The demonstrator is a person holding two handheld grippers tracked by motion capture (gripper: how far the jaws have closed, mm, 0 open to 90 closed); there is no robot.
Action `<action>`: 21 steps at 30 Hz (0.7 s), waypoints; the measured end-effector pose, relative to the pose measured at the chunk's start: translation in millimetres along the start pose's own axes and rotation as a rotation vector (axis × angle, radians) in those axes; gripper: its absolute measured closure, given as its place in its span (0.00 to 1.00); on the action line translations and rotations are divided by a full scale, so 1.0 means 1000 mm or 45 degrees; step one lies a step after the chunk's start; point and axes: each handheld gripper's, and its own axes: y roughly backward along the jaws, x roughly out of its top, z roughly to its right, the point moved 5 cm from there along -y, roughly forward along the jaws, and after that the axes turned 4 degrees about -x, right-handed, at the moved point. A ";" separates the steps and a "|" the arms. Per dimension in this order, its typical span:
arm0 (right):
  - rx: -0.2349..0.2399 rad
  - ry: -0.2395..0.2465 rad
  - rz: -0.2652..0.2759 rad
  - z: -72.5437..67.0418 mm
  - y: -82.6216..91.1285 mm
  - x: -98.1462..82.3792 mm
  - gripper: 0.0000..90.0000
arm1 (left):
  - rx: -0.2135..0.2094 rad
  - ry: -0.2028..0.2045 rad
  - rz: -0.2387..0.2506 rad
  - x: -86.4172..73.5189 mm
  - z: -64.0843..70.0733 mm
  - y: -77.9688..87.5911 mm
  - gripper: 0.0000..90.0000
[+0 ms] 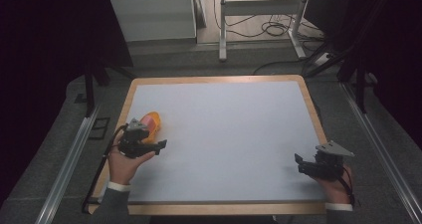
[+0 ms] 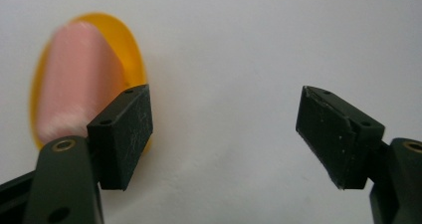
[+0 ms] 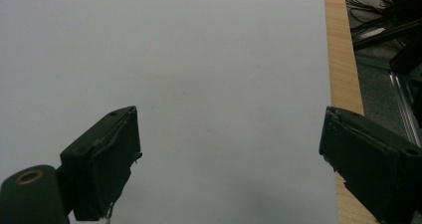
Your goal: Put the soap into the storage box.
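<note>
Black pads of the left gripper [image 2: 224, 137] rise close to the lens in the left gripper view, standing wide apart with bare white surface between them, so this tool is released and grasps nothing. Just behind its left-hand pad in that view lies an orange dish [image 2: 127, 50] carrying a pink roll [image 2: 74, 82], blurred and partly covered by the pad; whether the pad touches the dish I cannot tell. From the high view the left gripper [image 1: 160, 145] sits in the person's left hand [image 1: 127, 165] near the left edge of the table [image 1: 224, 134], and the orange dish [image 1: 154, 120] rests on the white top just beyond it, well away from the table's middle. On the opposite side the right gripper [image 1: 298, 163] is held in the right hand [image 1: 334, 184] near the right front corner, well apart from the dish. Its pads [image 3: 107, 164] in the right gripper view are likewise spread wide over plain white surface, released and empty, with the wooden rim [image 3: 341, 50] of the table running past the right-hand pad.
</note>
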 end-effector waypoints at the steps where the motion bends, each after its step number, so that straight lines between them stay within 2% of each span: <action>1: 0.001 0.001 0.001 0.000 0.000 0.000 0.10 | -0.005 -0.004 -0.005 -0.004 0.002 -0.002 0.25; 8: 0.004 0.005 -0.001 -0.001 -0.001 0.000 0.10 | -0.034 -0.025 -0.055 -0.028 0.008 -0.010 0.24; 11: 0.006 0.009 0.000 -0.003 -0.001 0.000 0.10 | -0.040 -0.013 -0.048 -0.034 0.009 -0.009 0.24; 14: 0.008 0.016 -0.002 -0.005 -0.002 0.000 0.10 | -0.055 0.016 -0.017 -0.037 0.010 -0.007 0.25; 21: 0.015 0.031 0.015 -0.007 -0.001 0.002 0.10 | -0.052 0.028 0.004 -0.035 0.005 -0.004 0.24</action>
